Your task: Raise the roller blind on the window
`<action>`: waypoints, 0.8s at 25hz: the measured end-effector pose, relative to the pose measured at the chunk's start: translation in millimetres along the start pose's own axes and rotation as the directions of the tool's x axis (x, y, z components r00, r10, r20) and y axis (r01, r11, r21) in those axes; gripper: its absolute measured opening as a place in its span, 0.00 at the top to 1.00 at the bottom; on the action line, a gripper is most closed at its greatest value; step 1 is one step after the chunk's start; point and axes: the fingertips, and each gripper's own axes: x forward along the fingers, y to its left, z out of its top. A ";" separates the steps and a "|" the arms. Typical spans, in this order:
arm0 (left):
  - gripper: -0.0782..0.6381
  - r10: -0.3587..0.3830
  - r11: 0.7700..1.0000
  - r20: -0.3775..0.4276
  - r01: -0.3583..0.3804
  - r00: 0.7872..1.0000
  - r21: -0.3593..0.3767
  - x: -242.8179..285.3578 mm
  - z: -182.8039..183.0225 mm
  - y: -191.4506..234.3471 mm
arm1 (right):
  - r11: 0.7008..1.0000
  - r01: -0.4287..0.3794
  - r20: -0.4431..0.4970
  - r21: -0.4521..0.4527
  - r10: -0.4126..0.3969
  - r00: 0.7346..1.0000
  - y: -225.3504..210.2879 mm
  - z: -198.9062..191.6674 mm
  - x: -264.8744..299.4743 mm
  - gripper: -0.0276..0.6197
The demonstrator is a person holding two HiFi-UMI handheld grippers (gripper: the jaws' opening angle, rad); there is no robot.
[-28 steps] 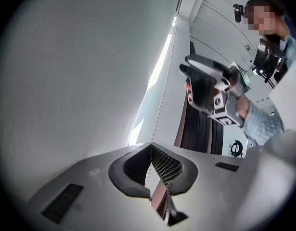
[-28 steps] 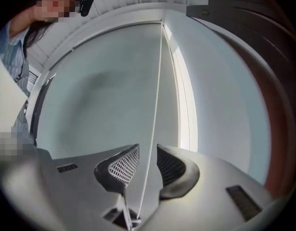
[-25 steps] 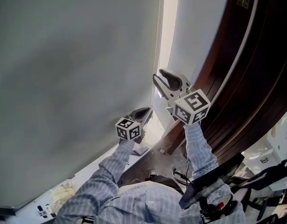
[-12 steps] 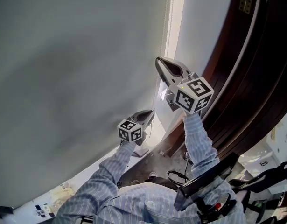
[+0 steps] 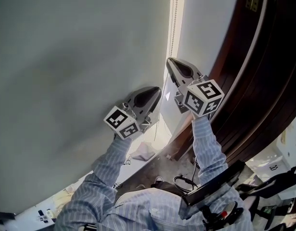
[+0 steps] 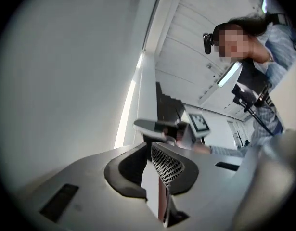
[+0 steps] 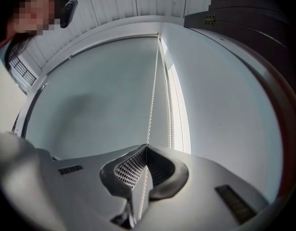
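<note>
- Jaws of the right gripper (image 7: 147, 147) were pressed together on the bead chain (image 7: 153, 85). They pinched it where it hung taut below the top right corner of the roller blind (image 7: 95, 105), probably so that a pull would wind the fabric up.
- The left gripper (image 6: 151, 145) was closed too, lower down by the blind's right edge; no chain showed between its jaws.
- The blind covered nearly all the window (image 5: 179, 4).

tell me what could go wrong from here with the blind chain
The right tongs clamp only a thin bead chain, so a hard pull might let it slip through. A second strand hangs just beside it; pulling the wrong one could lower the roller blind instead.
</note>
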 end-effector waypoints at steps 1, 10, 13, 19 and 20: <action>0.88 -0.023 0.999 0.029 0.022 0.999 0.029 14.0 29.2 0.8 | 1.000 -0.006 0.000 0.001 0.006 1.000 1.6 0.2 0.4 0.95; 0.78 -0.082 0.983 -0.063 0.092 0.995 0.162 116.1 121.6 23.1 | 0.999 -0.034 0.009 0.001 0.034 0.999 18.9 1.7 0.6 0.95; 0.78 -0.075 0.986 -0.049 0.081 0.996 0.144 116.2 120.6 23.3 | 0.999 -0.036 0.009 -0.002 0.036 0.999 24.5 2.0 -0.2 0.95; 0.87 -0.084 0.992 0.003 0.084 0.996 0.091 114.4 130.2 16.1 | 0.999 -0.039 0.022 0.024 0.039 0.999 25.5 2.9 -2.7 0.95; 0.87 -0.084 0.995 0.008 0.083 0.996 0.063 113.7 131.0 16.1 | 0.999 -0.040 0.025 0.027 0.040 0.999 26.8 3.2 -3.6 0.95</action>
